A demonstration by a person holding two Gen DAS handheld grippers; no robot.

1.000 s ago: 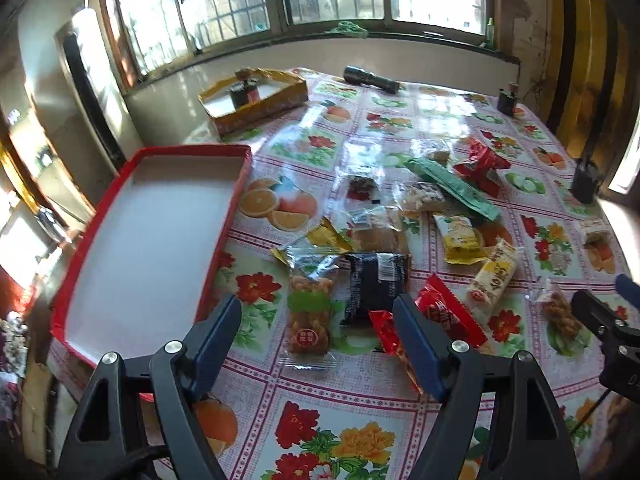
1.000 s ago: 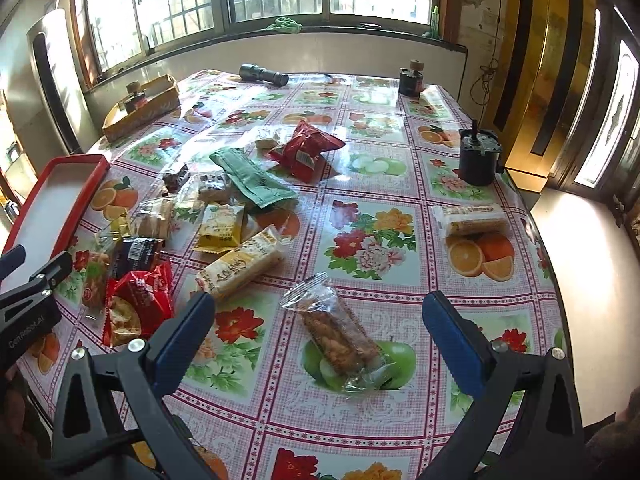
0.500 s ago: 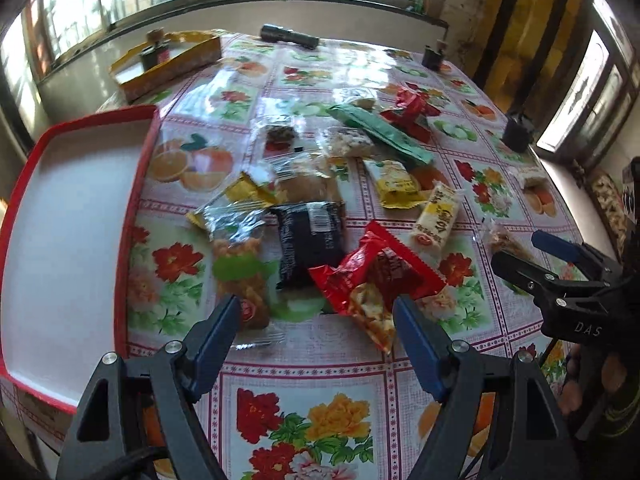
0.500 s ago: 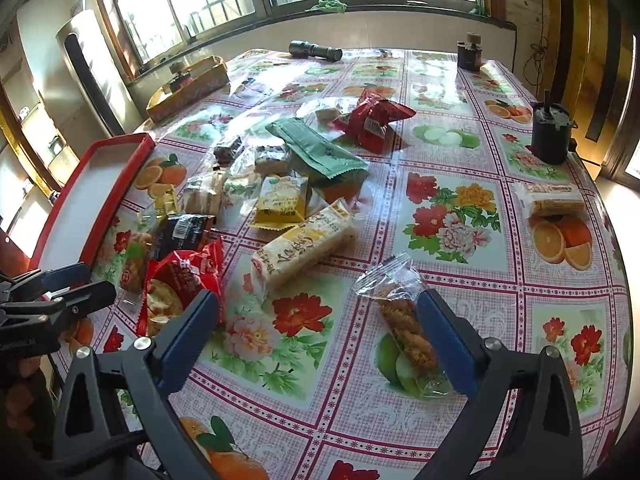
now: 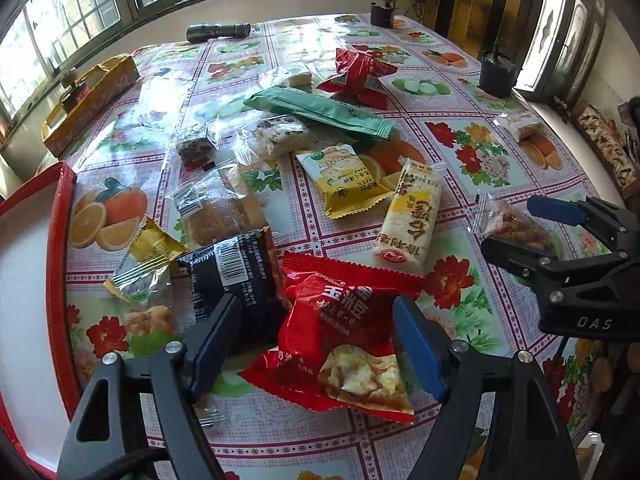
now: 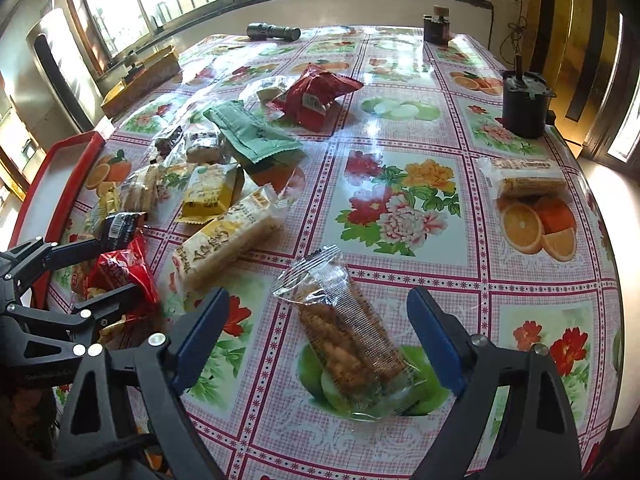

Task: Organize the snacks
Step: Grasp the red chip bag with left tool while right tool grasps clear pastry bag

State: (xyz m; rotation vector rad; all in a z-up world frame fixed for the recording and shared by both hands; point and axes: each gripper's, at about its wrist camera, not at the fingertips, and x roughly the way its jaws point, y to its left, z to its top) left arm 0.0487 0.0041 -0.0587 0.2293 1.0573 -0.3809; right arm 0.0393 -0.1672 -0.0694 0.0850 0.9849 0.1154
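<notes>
Several wrapped snacks lie in a heap on the flowered tablecloth. My left gripper [image 5: 314, 308] is open and low over the table, with a red snack packet [image 5: 340, 336] between its blue pads, which do not press it. A black packet [image 5: 236, 280] lies just left of the red one. My right gripper [image 6: 318, 296] straddles a clear packet of brown bars [image 6: 348, 344]; its jaws are closing, and the pads stand apart from the wrapper. The red tray [image 5: 60, 240] sits at the left. Each gripper also shows in the other's view: the right gripper [image 5: 514, 226] and the left gripper [image 6: 116, 270].
A yellow box [image 5: 92, 100] and a black flashlight [image 5: 218, 32] lie at the far side by the window. A black cylinder [image 6: 524, 100] stands at the right edge, with a wrapped bar [image 6: 524, 178] in front of it. The table drops off close on the right.
Both grippers have sunk toward the table. The left swung right, from over the black packet to around the red one. The right gripper's jaws have narrowed around the clear packet.
</notes>
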